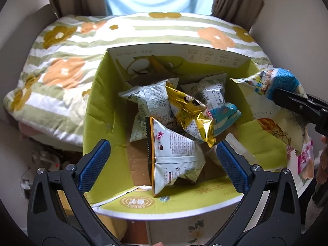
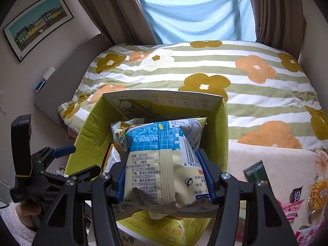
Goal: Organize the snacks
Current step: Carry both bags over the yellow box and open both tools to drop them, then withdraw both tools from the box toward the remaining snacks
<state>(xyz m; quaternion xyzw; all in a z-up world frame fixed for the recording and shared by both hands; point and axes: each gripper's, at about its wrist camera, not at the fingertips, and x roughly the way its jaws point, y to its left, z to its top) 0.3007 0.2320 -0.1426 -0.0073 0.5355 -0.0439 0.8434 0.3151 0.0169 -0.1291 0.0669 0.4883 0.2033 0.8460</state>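
Nearest in the right wrist view: right gripper [image 2: 166,176] clamped on a blue-and-cream snack bag [image 2: 162,164], pads pressed into both side edges, back seam and printed text facing the lens; held by the sides, presumably so the bag hangs flat and can drop cleanly. Poised above the near rim of the green cardboard box [image 2: 88,131], so apparently mid-delivery, release not yet made. At 9 o'clock in that view, left gripper [image 2: 67,162] beside the box's left wall. Through the left wrist view: left gripper [image 1: 164,155] spread wide, nothing between the blue pads, hovering over the box [image 1: 98,102], likely waiting its turn or ready to steady the carton. Below it, packets piled loosely: a white triangular one with an orange edge [image 1: 174,155] nearest, a gold foil pack [image 1: 190,114] just behind, pale printed bags [image 1: 151,98] further in. At 3 o'clock, the carried bag [image 1: 272,82] over the right flap, right gripper [image 1: 291,100] behind it. Off at 4 o'clock in the right wrist view, unsorted snacks on the table [image 2: 266,155]: a dark green sachet [image 2: 256,172], a Snickers bar [image 2: 296,195]. Farthest: floral striped quilt [image 2: 205,69], then blue curtain [image 2: 196,12].
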